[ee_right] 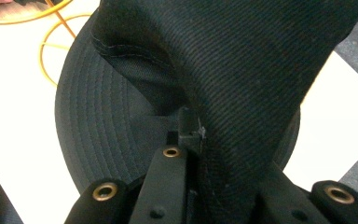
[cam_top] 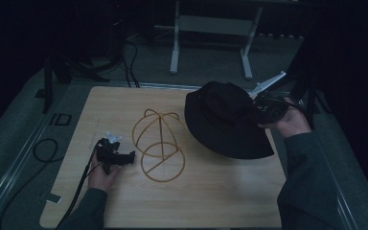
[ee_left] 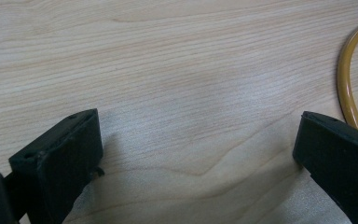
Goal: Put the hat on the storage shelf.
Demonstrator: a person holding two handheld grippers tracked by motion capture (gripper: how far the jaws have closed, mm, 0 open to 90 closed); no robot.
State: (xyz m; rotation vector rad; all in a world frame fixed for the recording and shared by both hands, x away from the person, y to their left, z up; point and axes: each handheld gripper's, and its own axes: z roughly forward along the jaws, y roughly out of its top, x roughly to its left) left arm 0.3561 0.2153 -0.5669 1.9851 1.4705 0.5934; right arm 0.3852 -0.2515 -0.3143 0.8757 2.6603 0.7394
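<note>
The black hat is pinched by the clamped right hand-held gripper near the surface's far right corner, not yet placed on the wire stand, beside which the left hand-held gripper is held wide open and empty.

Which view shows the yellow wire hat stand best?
The high view: the whole wire hat stand shows, dome and base ring, beside the black hat. The left gripper view catches one curved piece; the right gripper view shows loops behind the hat.

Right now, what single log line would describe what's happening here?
right gripper: shut on black hat, lifting its crown | left gripper: open, low over table beside wire hat stand
</note>
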